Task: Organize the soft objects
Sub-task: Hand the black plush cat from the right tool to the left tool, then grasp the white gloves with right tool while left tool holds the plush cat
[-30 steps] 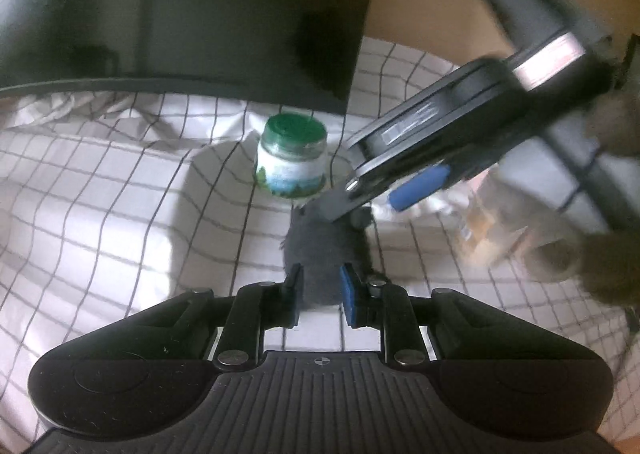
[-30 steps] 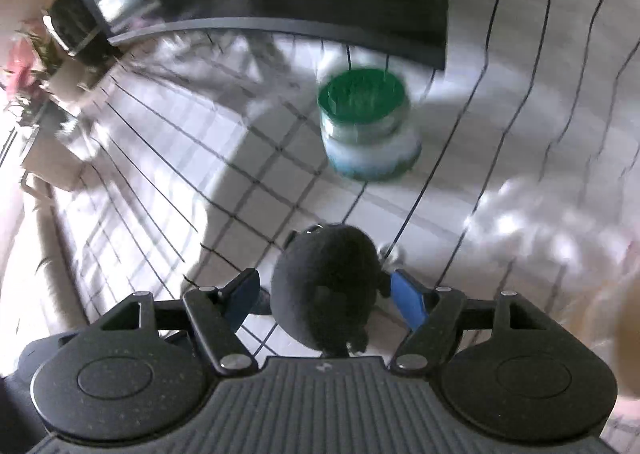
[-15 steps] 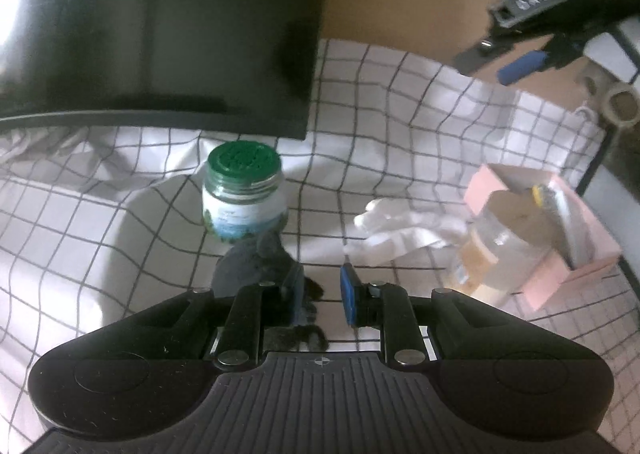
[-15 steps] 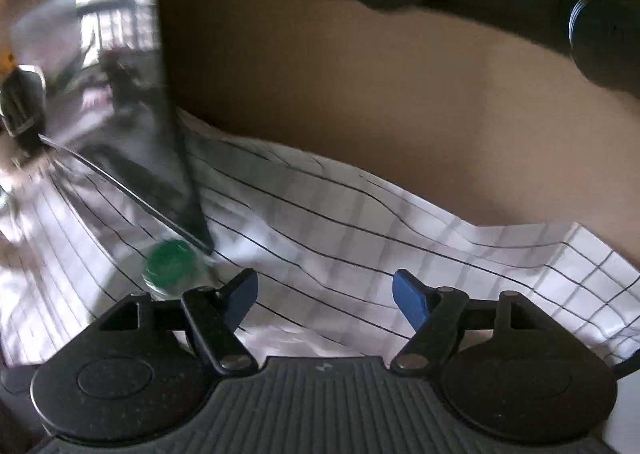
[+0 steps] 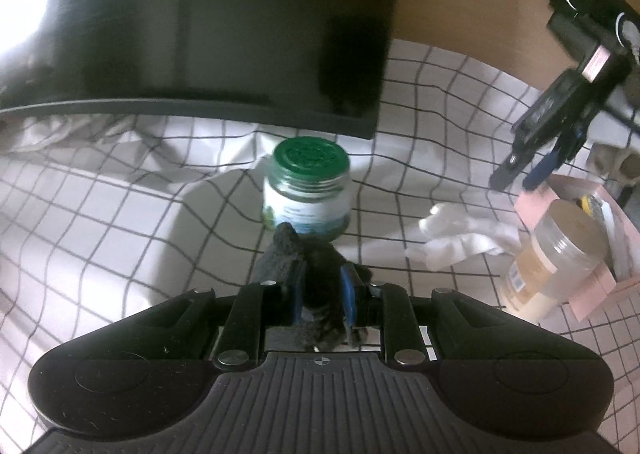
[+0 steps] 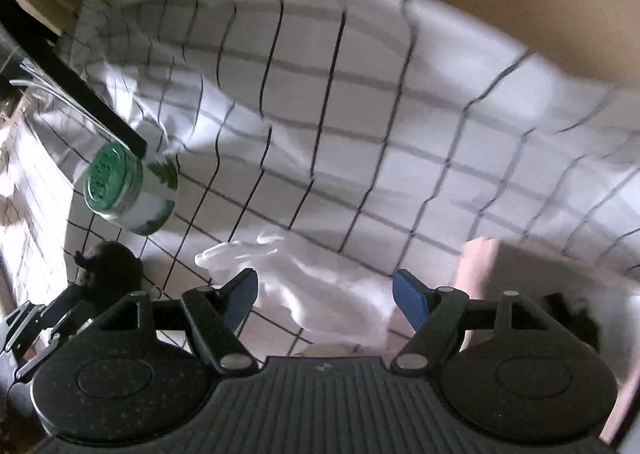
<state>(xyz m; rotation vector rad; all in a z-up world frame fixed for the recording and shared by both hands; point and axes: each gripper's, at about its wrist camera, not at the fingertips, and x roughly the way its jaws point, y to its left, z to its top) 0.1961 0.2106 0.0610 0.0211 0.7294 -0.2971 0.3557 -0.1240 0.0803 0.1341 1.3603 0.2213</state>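
My left gripper [image 5: 320,290] is shut on a dark fuzzy soft toy [image 5: 316,274], just in front of a green-lidded jar [image 5: 307,185]. The toy also shows in the right wrist view [image 6: 110,266], at the left beside the jar [image 6: 128,189]. A white soft cloth [image 5: 460,240] lies to the right on the checked tablecloth [image 5: 120,221]. My right gripper [image 6: 324,292] is open and empty, hovering just above that white cloth [image 6: 320,282]. It also appears in the left wrist view [image 5: 528,169], raised at the upper right.
A black monitor [image 5: 200,21] stands behind the jar. A clear plastic jar with a tan lid [image 5: 556,254] and a pink box [image 5: 600,250] holding items sit at the right; the pink box [image 6: 478,266] is near my right gripper.
The left gripper closed on the dark toy, which had sat off its left finger. The right gripper swung down from facing the wall to above the white cloth.
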